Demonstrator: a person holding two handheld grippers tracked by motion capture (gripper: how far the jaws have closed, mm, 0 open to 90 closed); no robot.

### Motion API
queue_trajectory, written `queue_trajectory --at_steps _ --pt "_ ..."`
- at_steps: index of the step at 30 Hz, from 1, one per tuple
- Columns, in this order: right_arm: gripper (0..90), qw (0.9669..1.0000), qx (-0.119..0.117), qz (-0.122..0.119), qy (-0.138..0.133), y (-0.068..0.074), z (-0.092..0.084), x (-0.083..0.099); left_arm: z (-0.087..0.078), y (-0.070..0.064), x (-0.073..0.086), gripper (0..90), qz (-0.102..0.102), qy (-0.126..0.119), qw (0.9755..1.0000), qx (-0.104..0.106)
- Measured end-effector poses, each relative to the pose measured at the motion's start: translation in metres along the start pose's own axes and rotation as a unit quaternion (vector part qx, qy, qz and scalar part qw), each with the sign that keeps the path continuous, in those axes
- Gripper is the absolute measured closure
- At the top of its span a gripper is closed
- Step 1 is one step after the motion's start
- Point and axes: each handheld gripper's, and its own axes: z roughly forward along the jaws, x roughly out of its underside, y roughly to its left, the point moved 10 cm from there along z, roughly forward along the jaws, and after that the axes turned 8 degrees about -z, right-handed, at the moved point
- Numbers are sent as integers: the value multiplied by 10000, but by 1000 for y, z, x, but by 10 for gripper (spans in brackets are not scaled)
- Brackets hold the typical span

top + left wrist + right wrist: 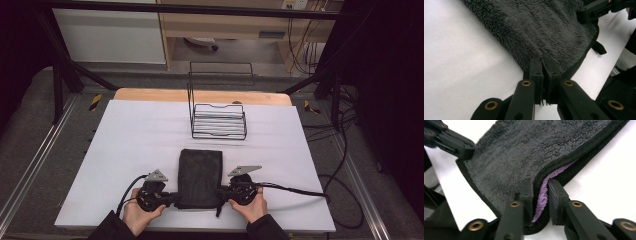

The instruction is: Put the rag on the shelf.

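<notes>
White table (125, 150), wire rack (218, 120) at far centre, black fleece towel (200, 177) folded flat at near edge, L gripper (167, 199) clamped on its L edge, R gripper (223, 192) pinching its R edge w/ purple lining showing.

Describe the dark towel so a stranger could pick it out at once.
On the white table, nearer the person than the wire rack, lies a folded towel. It is fluffy charcoal with a purple inside, unlike the bare metal rack.
</notes>
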Motion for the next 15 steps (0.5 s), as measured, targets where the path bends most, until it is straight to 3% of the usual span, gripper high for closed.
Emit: queue_trajectory --at_steps 3,4,5,7,8,9,15 --pt "586 9995 100 -191 -210 -3 -3 -3 -3 2 -1 790 168 -35 9998 -92" --pt "586 9995 100 -191 -210 -3 -3 -3 -5 2 -2 790 219 -74 9997 -127" --pt "470 9990 175 -244 -329 -7 -6 -6 -7 3 -5 702 259 -151 9994 -148" --pt "424 9986 183 -252 -429 -9 -8 -8 -11 6 -10 657 315 -311 9988 -203" --pt "321 9981 242 -264 -507 -15 -12 -10 -13 8 -12 571 342 -368 9985 -232" --pt "321 9981 242 -264 -507 -15 -12 -10 -14 10 -14 571 363 -398 9982 -246" --pt "158 9971 293 -206 -673 -28 -20 -14 -16 22 -25 349 513 -556 9967 -307"
